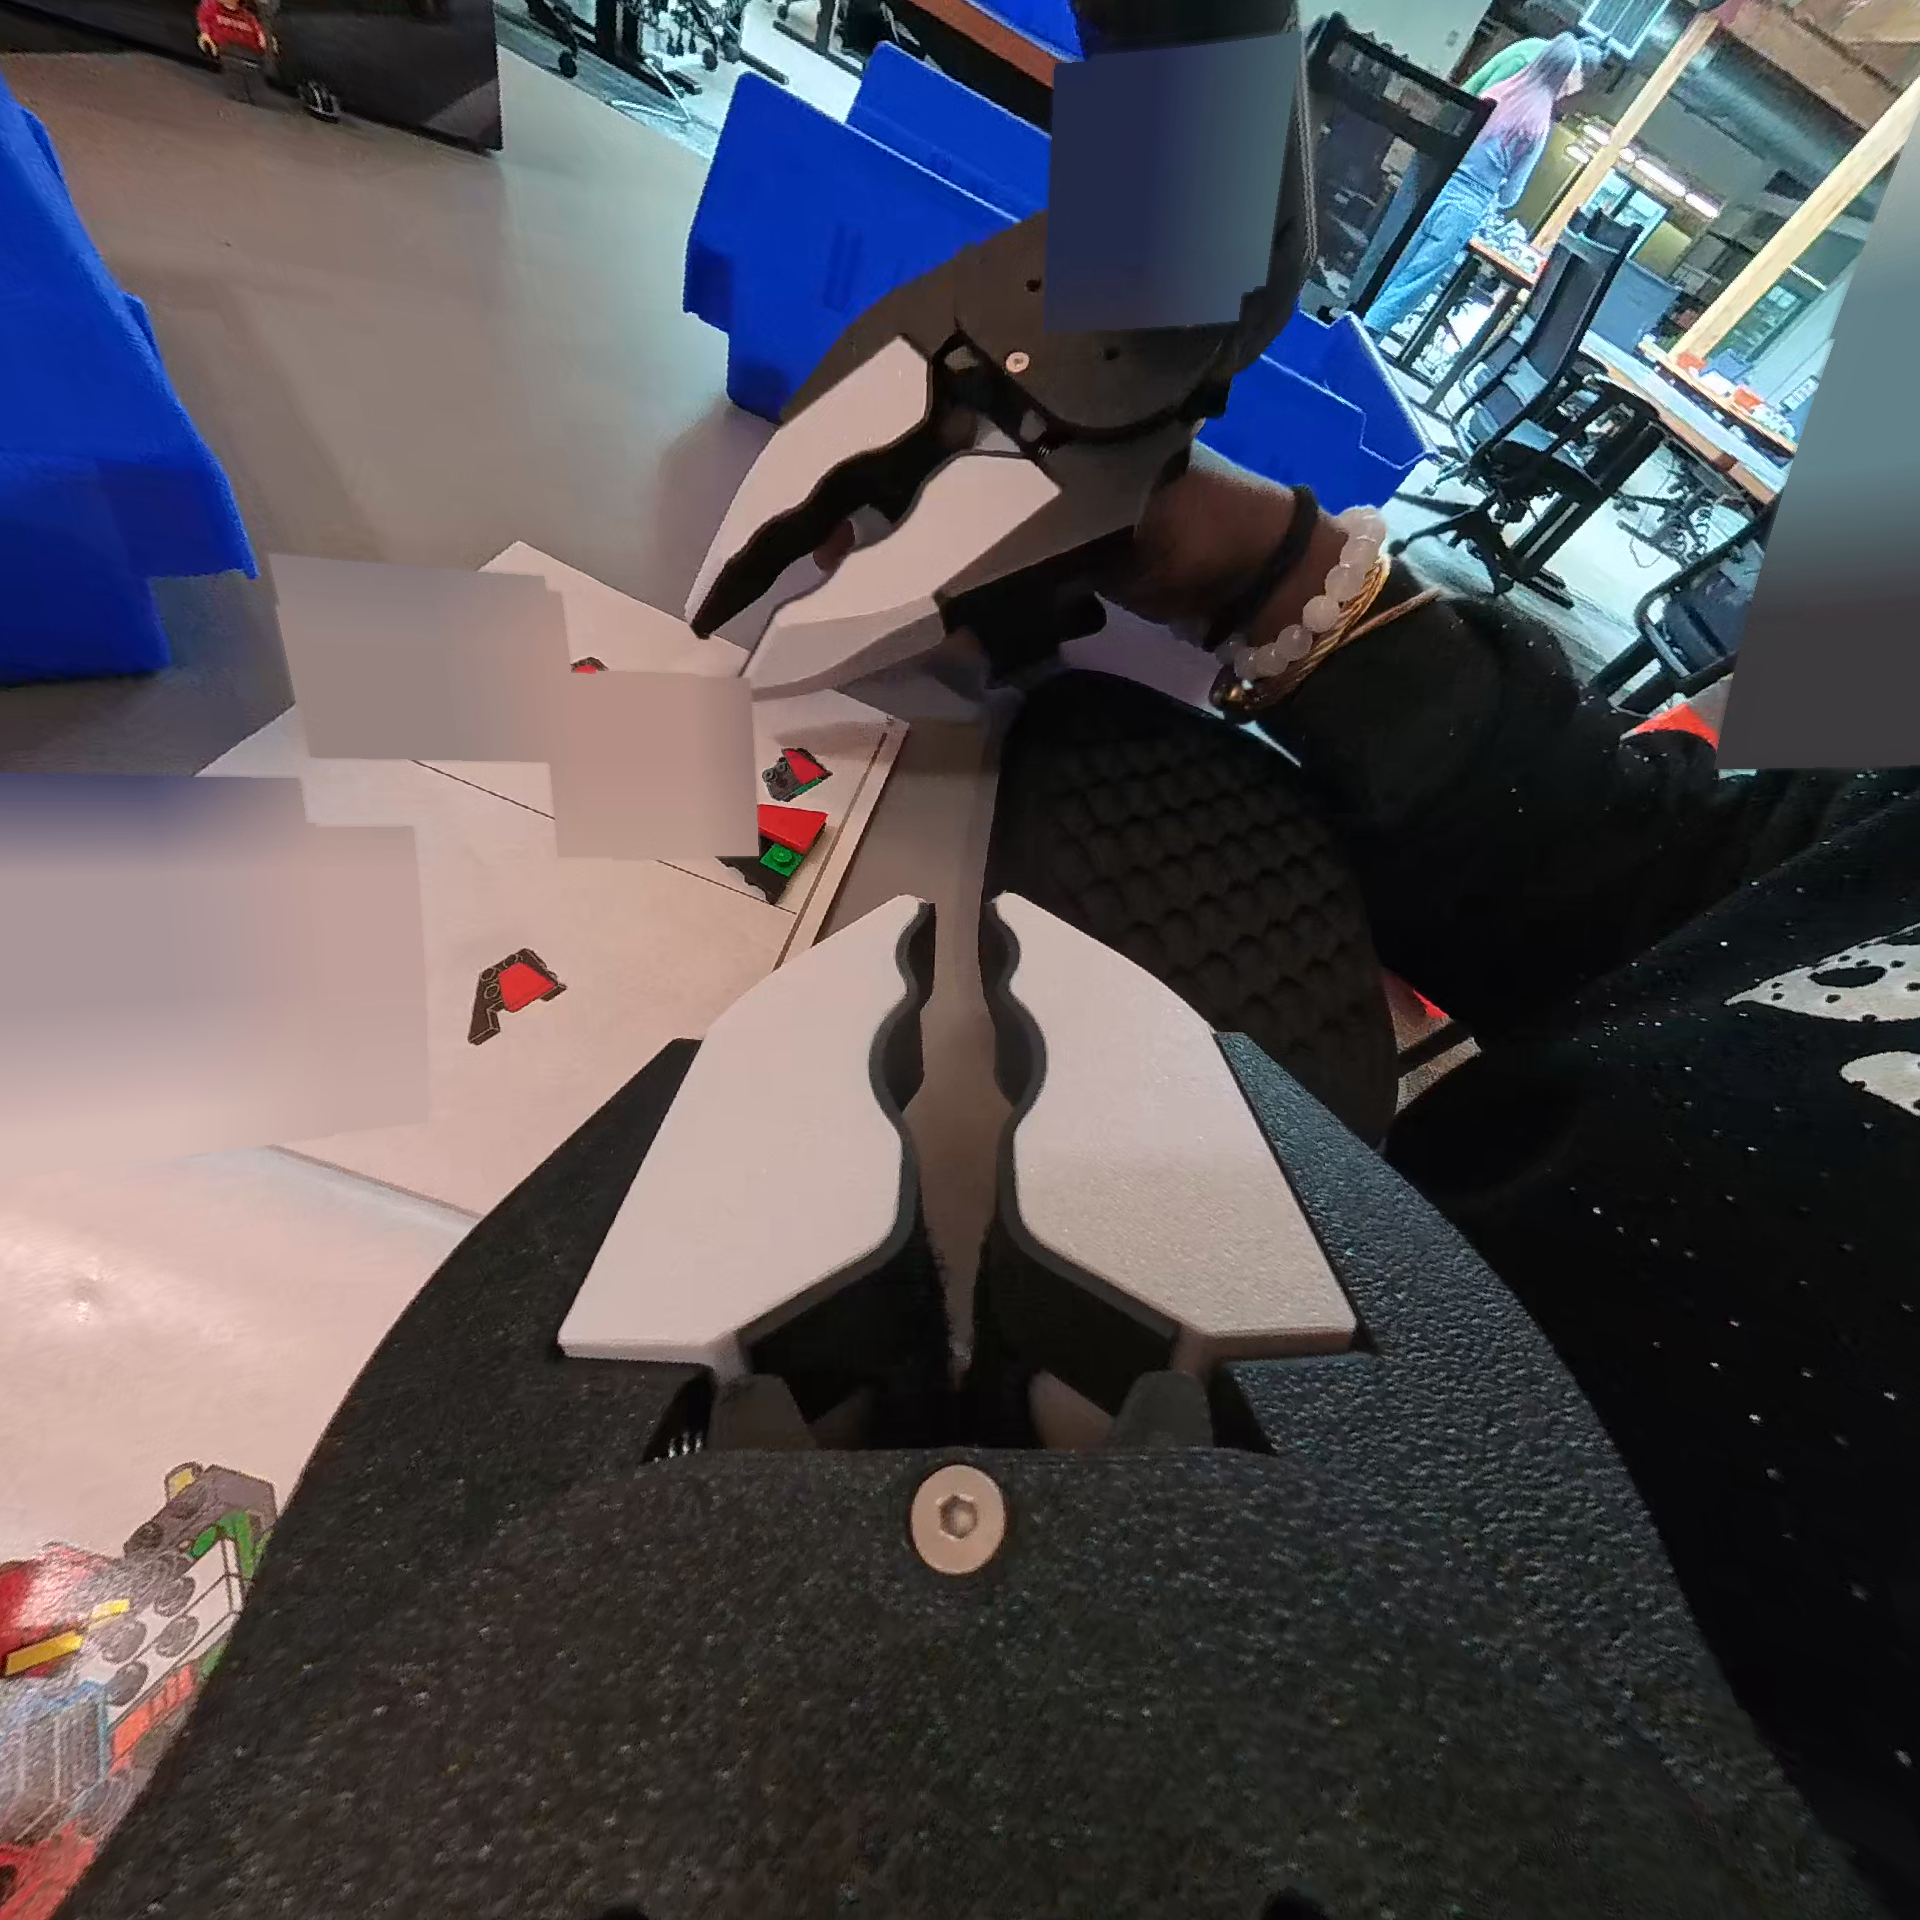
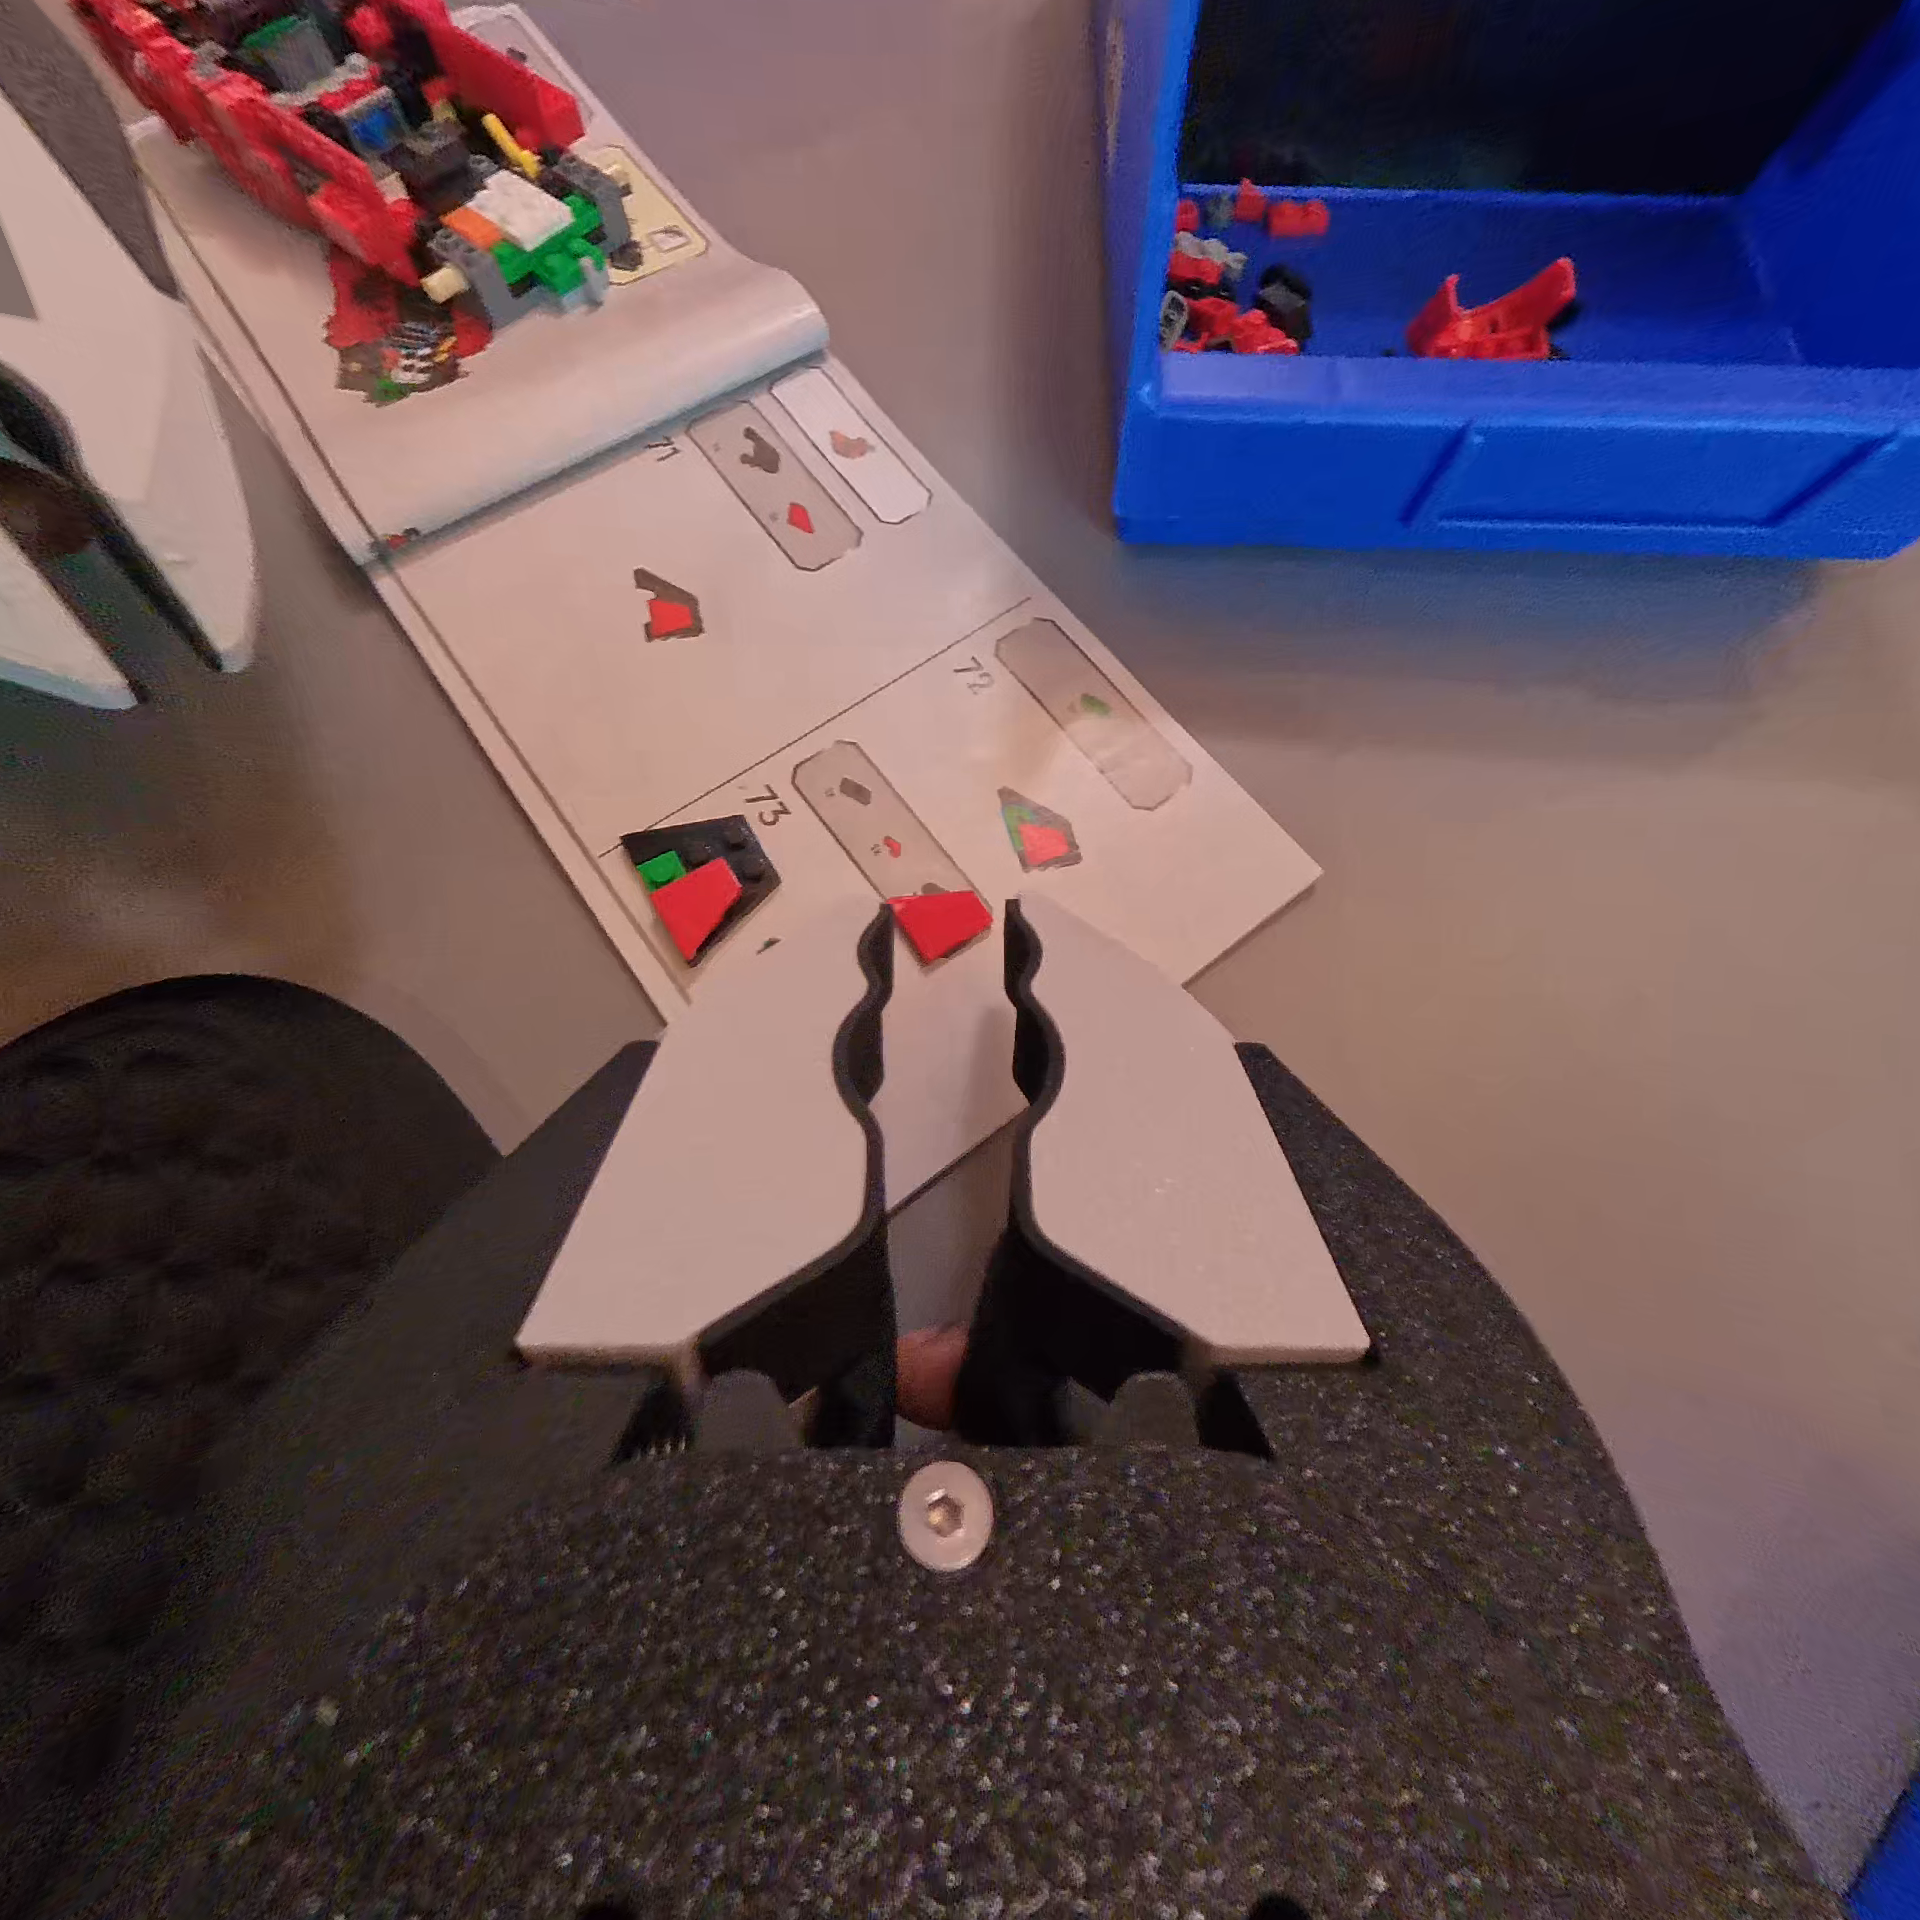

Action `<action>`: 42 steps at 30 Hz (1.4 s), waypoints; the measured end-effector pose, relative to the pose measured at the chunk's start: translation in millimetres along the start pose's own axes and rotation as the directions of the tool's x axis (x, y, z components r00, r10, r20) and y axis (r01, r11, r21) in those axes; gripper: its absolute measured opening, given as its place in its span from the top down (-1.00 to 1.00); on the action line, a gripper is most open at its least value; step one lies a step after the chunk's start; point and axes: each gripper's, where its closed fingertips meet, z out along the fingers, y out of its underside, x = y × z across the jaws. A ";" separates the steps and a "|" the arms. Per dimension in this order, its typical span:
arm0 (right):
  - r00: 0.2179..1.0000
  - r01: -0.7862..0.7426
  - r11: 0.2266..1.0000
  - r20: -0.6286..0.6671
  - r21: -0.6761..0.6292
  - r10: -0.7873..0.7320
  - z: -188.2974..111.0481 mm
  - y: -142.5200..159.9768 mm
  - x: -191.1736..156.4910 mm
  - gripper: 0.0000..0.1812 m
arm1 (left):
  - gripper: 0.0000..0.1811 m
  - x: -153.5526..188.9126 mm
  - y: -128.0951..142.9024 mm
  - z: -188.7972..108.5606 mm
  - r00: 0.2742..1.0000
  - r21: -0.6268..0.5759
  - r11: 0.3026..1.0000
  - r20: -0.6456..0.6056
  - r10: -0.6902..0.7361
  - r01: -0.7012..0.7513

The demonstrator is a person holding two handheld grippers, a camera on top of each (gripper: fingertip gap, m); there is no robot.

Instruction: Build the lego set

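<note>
Right claw [image 2: 945, 920] parted, tips either side of a small red wedge piece [image 2: 943, 925] lying on the instruction booklet [image 2: 582, 665]; not clenched on it yet, contact w/ the pads hard to tell. Just left of that, a small sub-assembly [image 2: 698, 878]: black wedge plate w/ a green stud piece and a red slope on top, also resting on the open page. Farther up the booklet, the big red partly built model [image 2: 416, 177] sits across the upper pages. To the right on the desk [image 2: 1455, 935], a blue bin [image 2: 1507, 457] w/ loose red, black and grey parts inside.

Left claw [image 1: 958, 914] nearly closed w/ a narrow gap, gripping nothing, hovering beside the booklet edge over a black textured round object [image 1: 1195, 883], identity unclear. Right claw visible farther off in the left wrist view, nose down on the page.

Step in hand, prob.: picking the red wedge for the small sub-assembly, per the printed steps. Next move calls for squeezing on the wedge's angled sides w/o it squirting out, lifting, then aligning it over the free studs on the black plate. Likely needs the left claw to pin the sub-assembly while pressing down.
</note>
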 end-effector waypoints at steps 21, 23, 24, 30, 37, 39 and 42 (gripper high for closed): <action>0.981 0.181 0.984 0.072 0.003 -0.180 -6.3 -4.0 -31.9 0.92 | 0.95 -1.0 2.5 2.3 1.000 -0.022 1.000 0.013 0.007 -0.006; 0.969 0.231 0.973 0.087 -0.013 -0.229 -2.0 -3.4 -42.8 0.97 | 0.95 -1.1 3.9 3.4 1.000 -0.033 0.999 0.020 0.015 -0.015; 0.966 0.246 0.969 0.091 -0.018 -0.243 -0.1 -4.1 -46.5 0.98 | 0.95 -0.9 4.3 3.8 0.999 -0.037 0.999 0.023 0.021 -0.021; 0.968 0.233 0.964 0.130 -0.132 -0.216 12.2 -0.8 -50.9 1.00 | 0.96 -0.9 5.1 4.3 0.999 -0.043 0.999 0.034 0.034 -0.033; 0.980 0.112 0.970 0.188 -0.216 -0.071 14.4 0.4 -51.8 1.00 | 0.96 -1.9 4.8 3.9 0.999 -0.039 0.999 0.034 0.024 -0.022; 0.979 0.012 0.972 0.202 -0.234 0.037 14.4 0.5 -51.5 0.99 | 0.96 -2.1 4.7 3.8 0.999 -0.038 0.999 0.034 0.023 -0.021; 0.951 -0.123 0.958 0.244 -0.260 0.188 14.1 0.7 -51.7 0.99 | 0.96 -1.7 5.2 4.1 0.999 -0.041 0.999 0.036 0.030 -0.029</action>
